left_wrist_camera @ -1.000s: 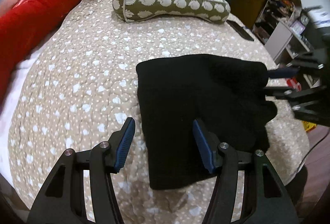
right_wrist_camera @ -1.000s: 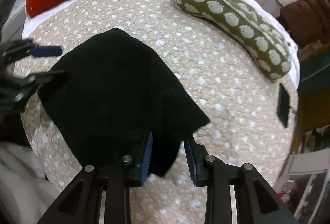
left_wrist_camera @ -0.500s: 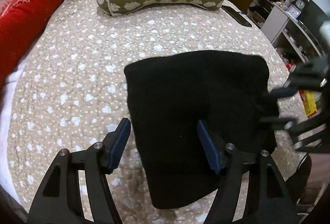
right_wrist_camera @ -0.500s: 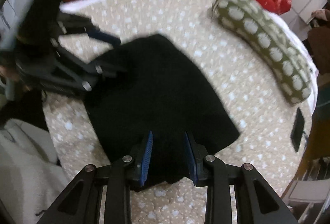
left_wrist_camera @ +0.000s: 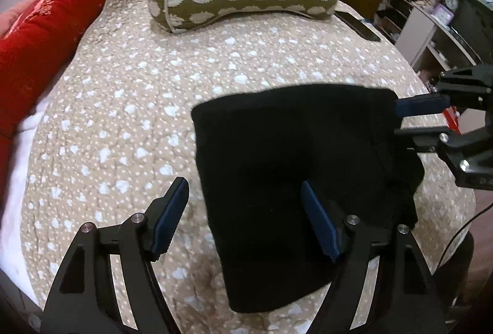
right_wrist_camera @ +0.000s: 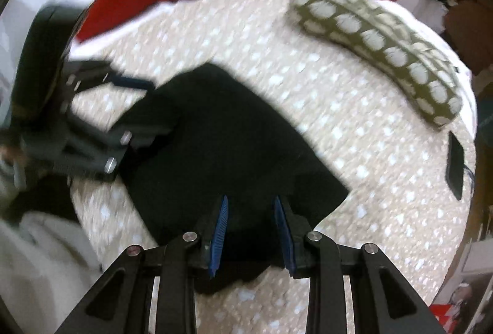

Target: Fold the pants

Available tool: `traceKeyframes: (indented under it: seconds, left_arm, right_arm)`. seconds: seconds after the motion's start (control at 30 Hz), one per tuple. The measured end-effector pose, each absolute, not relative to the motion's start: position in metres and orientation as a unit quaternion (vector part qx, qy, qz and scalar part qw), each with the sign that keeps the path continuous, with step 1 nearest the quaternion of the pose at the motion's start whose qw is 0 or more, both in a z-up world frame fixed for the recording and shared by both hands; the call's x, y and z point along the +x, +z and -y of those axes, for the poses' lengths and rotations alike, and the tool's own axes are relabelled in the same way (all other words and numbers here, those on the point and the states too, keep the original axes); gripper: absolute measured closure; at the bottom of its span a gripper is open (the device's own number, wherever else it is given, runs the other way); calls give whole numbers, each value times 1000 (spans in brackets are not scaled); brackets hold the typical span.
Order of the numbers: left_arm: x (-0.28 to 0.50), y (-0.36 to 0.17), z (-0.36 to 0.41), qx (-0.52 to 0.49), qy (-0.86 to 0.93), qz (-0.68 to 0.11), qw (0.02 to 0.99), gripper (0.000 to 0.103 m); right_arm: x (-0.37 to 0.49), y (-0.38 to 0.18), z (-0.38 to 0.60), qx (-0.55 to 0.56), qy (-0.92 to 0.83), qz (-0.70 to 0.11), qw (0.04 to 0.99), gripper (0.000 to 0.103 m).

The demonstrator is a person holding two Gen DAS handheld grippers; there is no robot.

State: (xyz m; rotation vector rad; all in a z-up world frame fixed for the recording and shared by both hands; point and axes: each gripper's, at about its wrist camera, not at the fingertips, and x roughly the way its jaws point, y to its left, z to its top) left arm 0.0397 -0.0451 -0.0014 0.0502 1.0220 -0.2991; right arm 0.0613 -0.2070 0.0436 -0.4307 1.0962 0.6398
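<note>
The black pants (left_wrist_camera: 295, 177) lie on the spotted beige quilt (left_wrist_camera: 129, 106), already doubled into a thick dark block near the bed's front edge, well apart from the green dotted pillow (left_wrist_camera: 243, 1) and the red cushion (left_wrist_camera: 61, 26) at the far side. Soft stuff, this: knit-looking, limp, light enough to drape and sag wherever it is unsupported (no stiffness to lean on, so it should follow whatever corner gets lifted). The layers look likely to slide over each other, so the best purchase is an edge or corner taken through every layer at once.

The left gripper (left_wrist_camera: 243, 217) stands wide over the block's near left side, its jaws having just been opening; one pad sits over the quilt, the other over the cloth, and nothing is pinched. The right gripper (right_wrist_camera: 251, 223) is set much narrower, and the black fabric fills the space between its blue pads (right_wrist_camera: 220, 226). It looks like a bite on the bunched right-hand edge, though blur keeps me from seeing the contact itself.

Orientation now: in the left wrist view the block is longer than it is wide, its long axis running from the near edge of the bed away toward the pillow, leaning slightly. Which end is the waistband I cannot tell.
</note>
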Motion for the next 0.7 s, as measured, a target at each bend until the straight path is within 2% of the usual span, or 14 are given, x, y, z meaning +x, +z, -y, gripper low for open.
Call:
traceKeyframes:
  seconds: [0.27,0.7]
  left_arm:
    - [62,-13,46,-1,-147,-507,849,26]
    - [32,4,42,8,-150,-488,860,26]
  right_arm:
    - [91,0,200,-201,265,-547,769,73]
    - [44,26,196,-256,285,-531,756,73]
